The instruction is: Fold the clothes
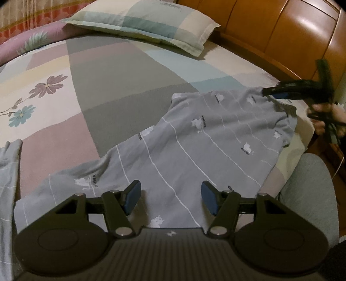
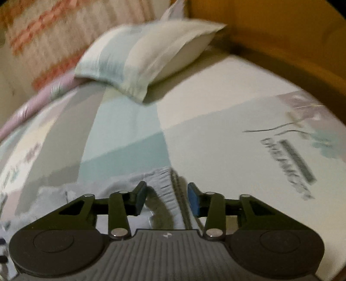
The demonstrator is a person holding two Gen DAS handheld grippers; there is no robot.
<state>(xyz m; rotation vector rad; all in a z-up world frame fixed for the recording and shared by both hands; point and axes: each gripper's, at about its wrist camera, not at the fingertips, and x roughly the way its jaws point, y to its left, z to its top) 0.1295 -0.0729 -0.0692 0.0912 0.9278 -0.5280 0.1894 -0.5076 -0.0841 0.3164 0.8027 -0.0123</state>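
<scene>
Two grippers I see: my left gripper (image 1: 170, 197) stands apart above the grey striped cotton garment (image 1: 194, 138); my right gripper (image 2: 166, 200) has jaws apart around its ribbed edge, not pressing.

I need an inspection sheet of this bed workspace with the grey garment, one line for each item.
Surface: bed sheet, patchwork with flowers.
Job's things: grey garment spread flat, white lines and prints; second grey cloth at the left edge.
Clutter: pillow at the head of the bed.
Grippers: left gripper open above the garment, touching nothing; right gripper at the garment's ribbed edge, cloth between its jaws, pads not pressing.
Cables: dark cords by the person's hand.
Surroundings: wooden headboard; patterned curtain.
</scene>
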